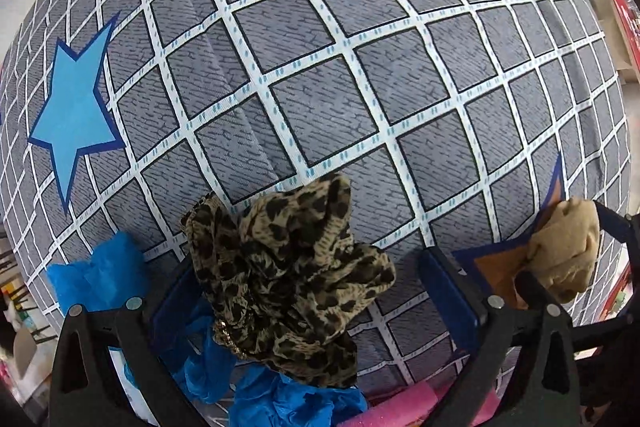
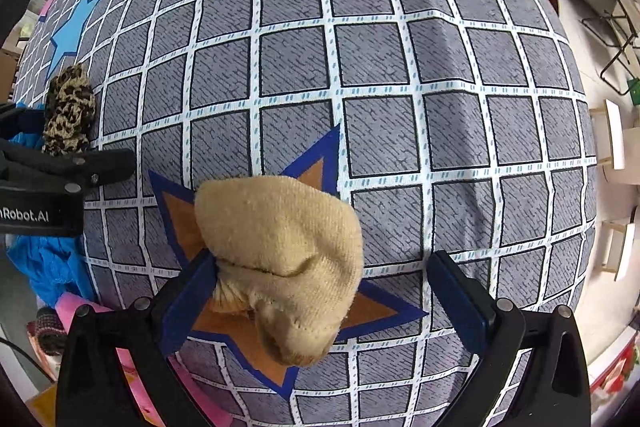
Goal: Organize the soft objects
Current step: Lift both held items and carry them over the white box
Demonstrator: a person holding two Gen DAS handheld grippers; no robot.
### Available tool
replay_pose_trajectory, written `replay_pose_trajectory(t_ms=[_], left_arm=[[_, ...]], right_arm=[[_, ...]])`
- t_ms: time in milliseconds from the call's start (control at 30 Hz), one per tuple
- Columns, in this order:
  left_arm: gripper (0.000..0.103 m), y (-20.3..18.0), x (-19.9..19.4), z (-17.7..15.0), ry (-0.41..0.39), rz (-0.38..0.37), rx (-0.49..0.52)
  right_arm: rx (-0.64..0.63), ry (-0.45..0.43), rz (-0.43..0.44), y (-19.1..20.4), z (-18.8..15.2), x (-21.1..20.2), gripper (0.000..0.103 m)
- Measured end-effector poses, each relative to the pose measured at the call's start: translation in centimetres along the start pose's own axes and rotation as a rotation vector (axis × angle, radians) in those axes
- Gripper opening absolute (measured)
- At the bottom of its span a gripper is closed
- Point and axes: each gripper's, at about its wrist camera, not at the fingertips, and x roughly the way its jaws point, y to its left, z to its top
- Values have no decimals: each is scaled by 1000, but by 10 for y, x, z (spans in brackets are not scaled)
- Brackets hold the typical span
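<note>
Two soft items on the grid-patterned cloth (image 2: 400,67). Left gripper (image 1: 316,291) spread wide around the leopard-print scarf (image 1: 288,279), not pinching. Right gripper (image 2: 324,295) also released; beige sock (image 2: 284,267) lies between its fingers, over an orange star. Close squarely on the bulk, low, avoiding the cloth.

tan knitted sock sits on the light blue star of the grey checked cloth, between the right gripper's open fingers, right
Not quite. In the right wrist view the tan knitted sock lies on the orange star with the dark blue border, not the light blue star. The right gripper is open around it.
</note>
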Motion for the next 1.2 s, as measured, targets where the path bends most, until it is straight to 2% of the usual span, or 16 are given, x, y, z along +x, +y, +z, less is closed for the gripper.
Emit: replay_pose_trajectory(t_ms=[33,100,167,200,300,367,533,700,833,1000,1200], left_arm=[[96,-1,-1,4,-4,0,4],[77,-9,-12,6,-43,2,38],[28,-22,-23,12,-66,5,69],[24,-23,-26,11,-65,12,76],[22,-18,-43,2,-125,-20,36],[22,-14,-64,-5,-190,-33,5],[22,3,-114,-37,-321,-56,-56],[22,24,-151,-93,-418,-84,-133],[22,39,-160,-150,-454,-90,-180],[22,47,-169,-211,-484,-92,-226],[22,45,-164,-264,-461,-92,-231]], right_arm=[[1,-1,4,-1,3,-4,98],[-37,-25,14,1,10,-15,81],[-85,-48,48,6,12,-26,38],[-92,-43,70,7,11,-29,35],[-47,-38,114,3,11,-35,26],[6,-48,177,-7,10,-48,25],[-6,-96,201,-9,-4,-86,25],[7,-133,241,-2,-27,-125,26],[-4,-162,267,12,-54,-156,26],[-37,-169,278,41,-83,-173,26],[-98,-148,266,79,-111,-188,26]])
